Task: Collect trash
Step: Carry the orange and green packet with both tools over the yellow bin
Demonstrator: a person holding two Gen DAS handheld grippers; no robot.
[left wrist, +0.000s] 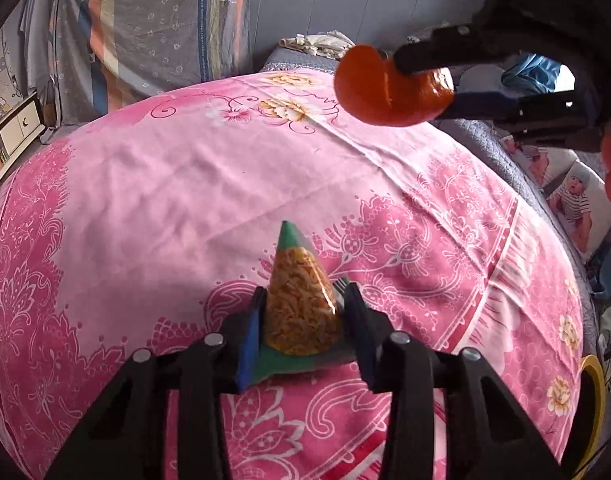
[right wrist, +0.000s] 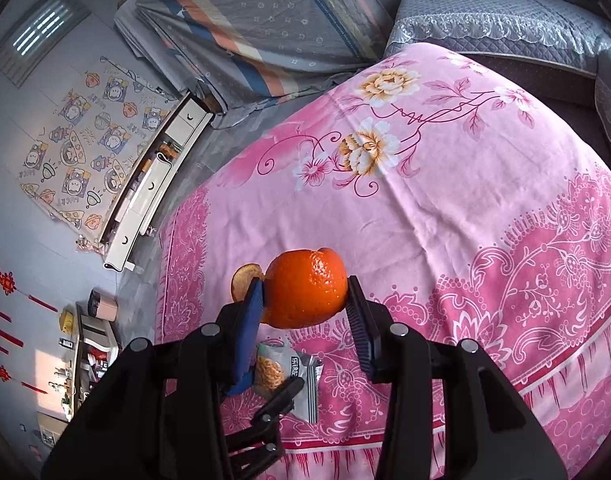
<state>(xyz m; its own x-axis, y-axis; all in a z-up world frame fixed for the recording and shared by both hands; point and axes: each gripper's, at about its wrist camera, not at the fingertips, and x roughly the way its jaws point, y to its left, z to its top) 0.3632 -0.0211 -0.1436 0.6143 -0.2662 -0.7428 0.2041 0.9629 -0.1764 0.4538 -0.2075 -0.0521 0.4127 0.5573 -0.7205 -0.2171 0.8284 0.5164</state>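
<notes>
My left gripper point(left wrist: 301, 300) is shut on a snack packet point(left wrist: 301, 300) with a clear window of orange crisps and green edges, held just above the pink floral cloth point(left wrist: 185, 184). My right gripper point(right wrist: 305, 292) is shut on a piece of orange peel point(right wrist: 305, 288), cupped like a fruit, held high over the cloth. In the left wrist view the peel point(left wrist: 385, 88) and the right gripper point(left wrist: 417, 80) hang at the upper right. In the right wrist view the snack packet point(right wrist: 289, 376) and the left gripper's fingers point(right wrist: 281, 396) show below the peel.
The pink cloth point(right wrist: 425, 200) covers a round-looking surface. A grey quilted sofa point(right wrist: 505, 20) stands behind it, with striped bedding point(right wrist: 245, 20) hung at the back. A white cabinet point(right wrist: 145, 192) lies at the left. A yellow-rimmed object point(left wrist: 593, 392) sits off the cloth's right edge.
</notes>
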